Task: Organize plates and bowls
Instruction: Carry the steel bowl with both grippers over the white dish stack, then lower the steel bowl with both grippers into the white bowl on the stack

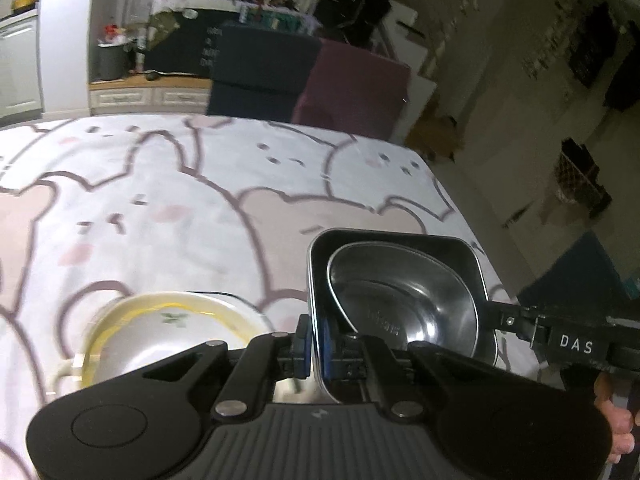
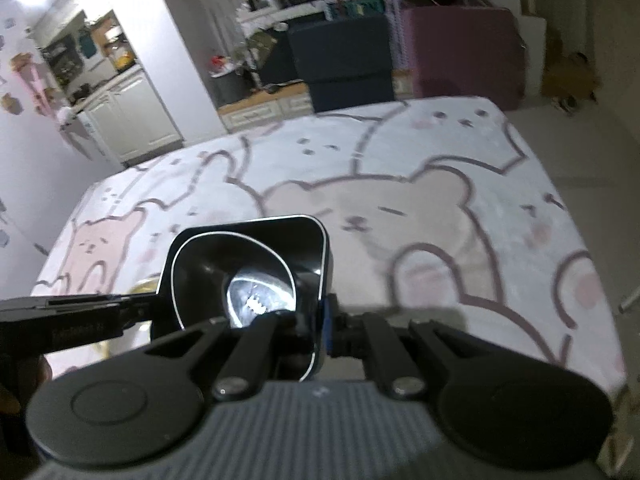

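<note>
Bear-patterned bedding (image 1: 200, 200) lies under a square metal tray (image 1: 460, 252) held between both grippers, the left gripper (image 1: 314, 338) clamped on one wall and the right gripper (image 2: 320, 328) on the opposite wall. One steel bowl (image 1: 400, 300) is counted loose inside the tray, and one yellow-rimmed plate (image 1: 168, 328) lies beyond the left jaws. Uneven lifting is judged liable to tilt the tray and slide the bowl out.

A table (image 1: 168, 184) draped in a white cloth (image 2: 460, 168) printed with pale pink and cream cartoon bears outlined in mauve fills both wrist views. On the cloth, near the table's front edge, rests a white ceramic plate (image 1: 160, 332) with a yellow ring around its well and a small green sprig at its centre; only a sliver of it shows in the right wrist view.
</note>
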The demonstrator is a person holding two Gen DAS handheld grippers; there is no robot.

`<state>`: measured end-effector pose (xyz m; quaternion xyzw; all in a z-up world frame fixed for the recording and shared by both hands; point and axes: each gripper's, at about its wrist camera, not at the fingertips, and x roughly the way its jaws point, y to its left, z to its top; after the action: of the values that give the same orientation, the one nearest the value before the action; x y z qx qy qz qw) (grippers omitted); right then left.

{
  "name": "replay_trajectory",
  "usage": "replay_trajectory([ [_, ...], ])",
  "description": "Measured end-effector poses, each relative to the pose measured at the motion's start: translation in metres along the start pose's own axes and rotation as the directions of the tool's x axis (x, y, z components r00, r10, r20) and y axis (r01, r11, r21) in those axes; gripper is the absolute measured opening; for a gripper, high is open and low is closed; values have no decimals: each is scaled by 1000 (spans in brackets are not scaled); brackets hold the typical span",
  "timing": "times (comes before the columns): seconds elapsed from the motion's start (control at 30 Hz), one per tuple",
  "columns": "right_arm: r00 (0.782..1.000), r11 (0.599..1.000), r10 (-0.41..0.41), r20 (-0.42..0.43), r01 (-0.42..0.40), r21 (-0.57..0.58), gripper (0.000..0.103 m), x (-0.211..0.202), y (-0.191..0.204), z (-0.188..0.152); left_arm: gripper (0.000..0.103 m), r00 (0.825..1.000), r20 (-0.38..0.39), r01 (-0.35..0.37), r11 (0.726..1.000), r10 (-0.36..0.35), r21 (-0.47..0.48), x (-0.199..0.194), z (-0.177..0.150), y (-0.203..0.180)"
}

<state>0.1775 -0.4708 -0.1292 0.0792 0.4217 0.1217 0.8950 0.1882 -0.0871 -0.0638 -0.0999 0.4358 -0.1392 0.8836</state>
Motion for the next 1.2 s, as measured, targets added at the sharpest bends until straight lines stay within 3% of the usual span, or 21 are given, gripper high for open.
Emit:
replay_trajectory([
  [0.27, 998, 996, 67, 8, -66, -63, 5, 10, 67, 4, 5, 997, 44, -56, 996, 59, -68, -42, -2, 52],
  [0.6, 991, 985, 127, -45, -132, -108, 6, 36, 126, 0, 5, 995, 41, -83, 985, 90, -148, -65, -10, 106],
  [0.8, 990, 987, 119, -81, -127, -100, 6, 47, 145, -9, 5, 996, -11, -86, 984, 86, -154, -55, -14, 120],
  [1.2, 976, 992, 57, -210, -79, -98, 6, 77, 143, -16, 5, 989, -128, -92, 978, 69, -187, -17, -19, 137],
])
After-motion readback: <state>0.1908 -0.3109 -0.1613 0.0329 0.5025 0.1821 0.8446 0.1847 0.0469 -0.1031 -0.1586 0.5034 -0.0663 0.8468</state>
